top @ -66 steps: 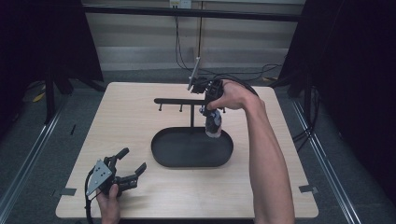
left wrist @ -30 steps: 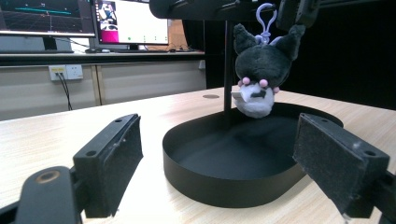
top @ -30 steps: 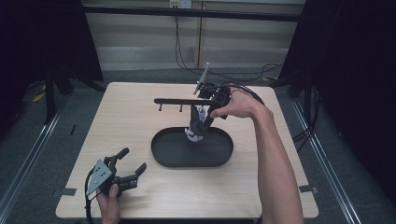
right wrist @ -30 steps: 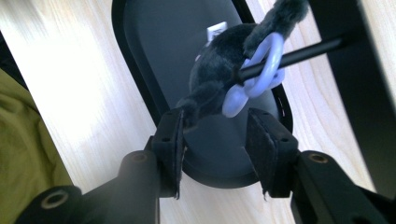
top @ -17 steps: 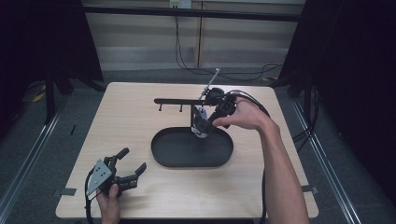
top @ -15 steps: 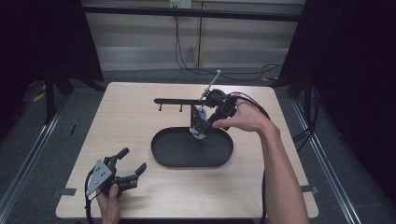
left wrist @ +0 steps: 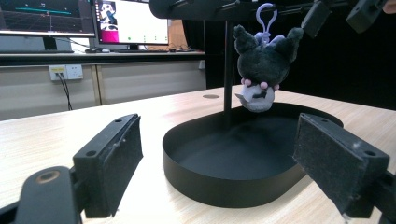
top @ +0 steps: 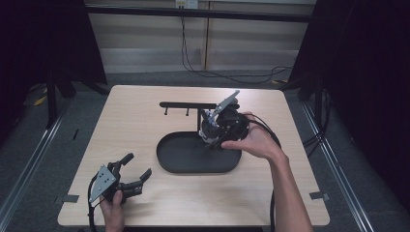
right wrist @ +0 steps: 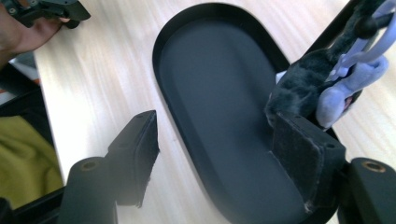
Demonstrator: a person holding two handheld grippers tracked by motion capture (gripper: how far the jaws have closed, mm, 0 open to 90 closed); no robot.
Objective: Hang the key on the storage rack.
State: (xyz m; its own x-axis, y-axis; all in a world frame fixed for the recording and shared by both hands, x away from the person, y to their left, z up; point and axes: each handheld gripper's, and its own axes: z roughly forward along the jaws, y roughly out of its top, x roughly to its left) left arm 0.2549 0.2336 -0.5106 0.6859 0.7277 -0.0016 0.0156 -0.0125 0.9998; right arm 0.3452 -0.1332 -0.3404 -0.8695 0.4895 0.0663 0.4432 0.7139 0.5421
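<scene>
Two grippers: each held in one of the person's hands at the pale wooden table (top: 145,125).
Landmark: black oval metal tray (top: 183,162) with a black post and hook bar (top: 186,104) rising from its far edge.
Toy: small dark-grey plush keychain with a lilac clip (left wrist: 261,70) hangs by that clip from the hook bar, above the far end of the tray, clear of the tray floor.
Right gripper (top: 220,128): at the far right end of the tray, beside the toy; jaws apart, one pad just beside the plush; whether it touches is hard to tell.
Likely reason: the spread jaws at the toy suggest it has just been let go on the hook, or is about to be taken.
Left gripper (top: 130,176): near the tray's near left side, low over the table, jaws wide apart and holding nothing; it looks parked out of the way.
Hidden: from above the right hand (top: 251,140) covers the toy and the hook carrying it.
Cut off: the clip's seat on the bar is at the edge of the left gripper view, so the exact hook is unclear.
</scene>
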